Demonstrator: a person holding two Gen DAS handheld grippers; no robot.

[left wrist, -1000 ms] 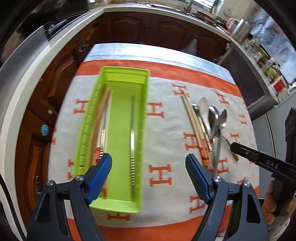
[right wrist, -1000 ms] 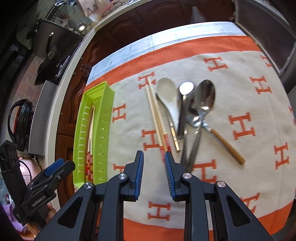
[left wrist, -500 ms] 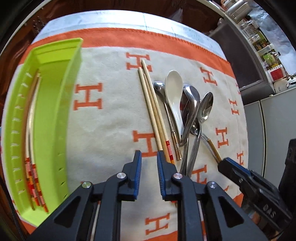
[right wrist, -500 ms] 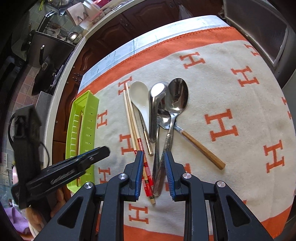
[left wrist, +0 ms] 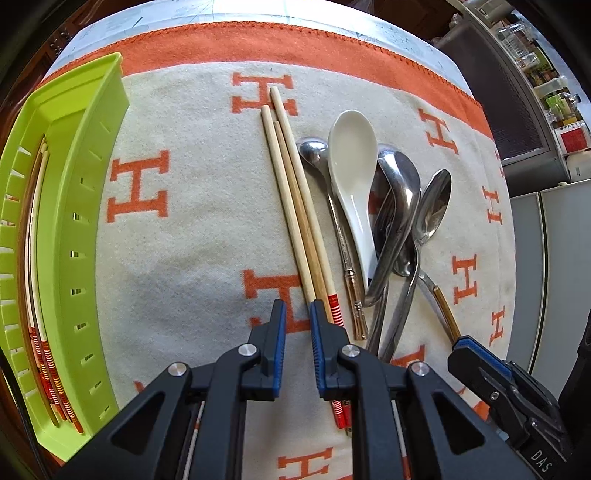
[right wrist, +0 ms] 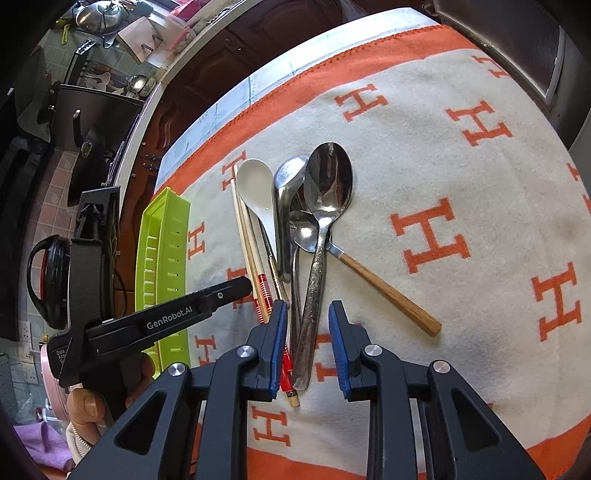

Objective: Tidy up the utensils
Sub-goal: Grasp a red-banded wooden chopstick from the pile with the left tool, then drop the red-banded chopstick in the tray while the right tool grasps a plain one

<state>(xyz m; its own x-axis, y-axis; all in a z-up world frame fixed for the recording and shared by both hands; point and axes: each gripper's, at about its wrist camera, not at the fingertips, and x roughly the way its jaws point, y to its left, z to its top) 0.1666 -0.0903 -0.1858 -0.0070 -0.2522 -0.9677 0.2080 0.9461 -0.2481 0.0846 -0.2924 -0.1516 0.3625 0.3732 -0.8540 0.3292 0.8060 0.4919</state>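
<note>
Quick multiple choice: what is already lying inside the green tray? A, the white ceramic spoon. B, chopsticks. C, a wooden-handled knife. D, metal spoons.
B: the left wrist view shows only chopsticks with red-striped ends in the green tray; every spoon lies on the cloth.

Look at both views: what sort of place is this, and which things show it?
Most likely a home kitchen: dark wooden cabinets under a pale counter, a kettle and pots along the side, and spoons and chopsticks laid on a cloth-covered table.
</note>
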